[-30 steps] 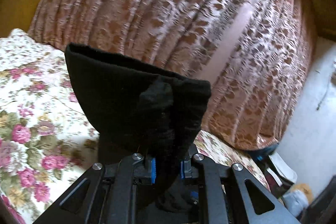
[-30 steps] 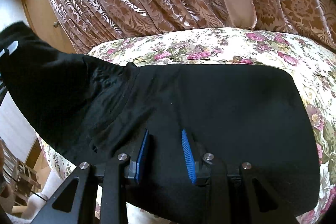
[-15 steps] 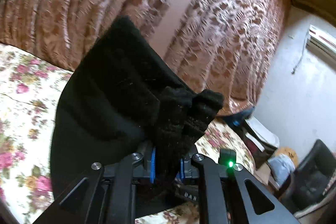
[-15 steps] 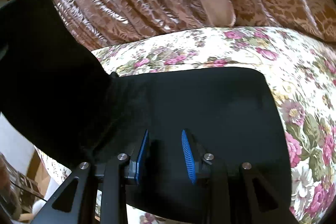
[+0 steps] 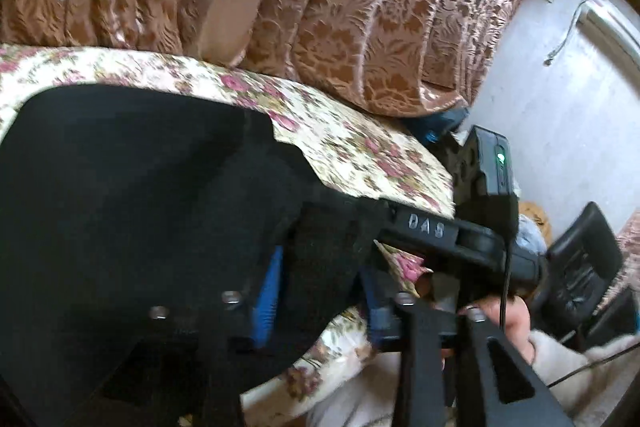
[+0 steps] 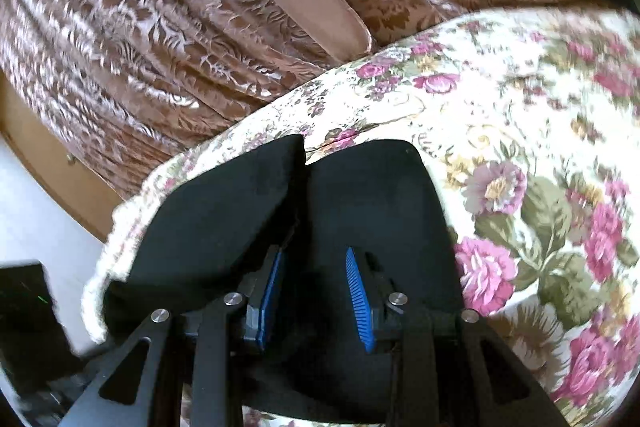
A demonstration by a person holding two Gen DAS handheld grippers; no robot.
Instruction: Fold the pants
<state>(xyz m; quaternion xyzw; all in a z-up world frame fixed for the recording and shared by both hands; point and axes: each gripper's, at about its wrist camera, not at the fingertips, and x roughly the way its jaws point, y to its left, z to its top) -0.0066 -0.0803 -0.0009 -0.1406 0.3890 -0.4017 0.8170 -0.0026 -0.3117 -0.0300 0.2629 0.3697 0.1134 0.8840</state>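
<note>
Black pants (image 5: 140, 187) lie on a floral bedspread (image 5: 360, 147). My left gripper (image 5: 320, 291) sits low over their near edge. Its jaws are opening, and a bunch of black cloth (image 5: 320, 259) still stands between the blue pads (image 5: 268, 291). In the right wrist view the pants (image 6: 372, 207) show as two flaps side by side, with a seam between them. My right gripper (image 6: 314, 291) rests over them, its blue pads (image 6: 358, 299) apart and bare. The right gripper's housing (image 5: 424, 227) crosses the left wrist view just beyond the cloth.
Brown patterned curtains (image 5: 360, 7) hang behind the bed. A hand (image 5: 516, 323) holds the right gripper at the bed's edge. Beyond it are a white wall (image 5: 560, 87) and a black chair (image 5: 580, 259). A wooden panel (image 6: 40, 155) stands left of the bedspread (image 6: 520, 107).
The left gripper came down and across, laying the raised pants flap onto the part on the bed, and its pads moved apart. The right gripper shifted and rolled with its pads unchanged.
</note>
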